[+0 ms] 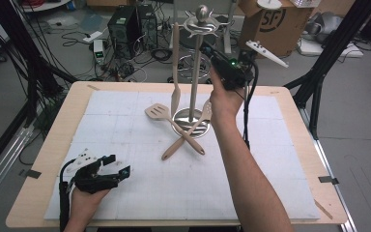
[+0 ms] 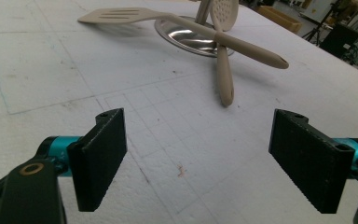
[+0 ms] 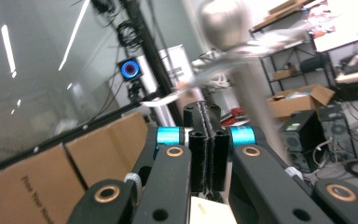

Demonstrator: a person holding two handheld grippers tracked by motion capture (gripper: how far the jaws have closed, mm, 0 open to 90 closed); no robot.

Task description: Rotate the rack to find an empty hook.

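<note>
Your right gripper (image 1: 212, 52), jaws pressed together on nothing visible, sits upper centre beside the stand (image 1: 195, 72) top; left gripper (image 1: 118, 166) gapes idle, lower left.

Steel utensil stand (image 1: 193, 72): upright post, ball finial, round base on white tabletop (image 1: 125, 193) centre-back. One beige utensil (image 1: 175, 72) hangs from its hook ring. Slotted spatula (image 1: 171, 125) and perforated skimmer (image 1: 188, 133), both beige, lie crossed in an X, resting over the base rim.
</note>
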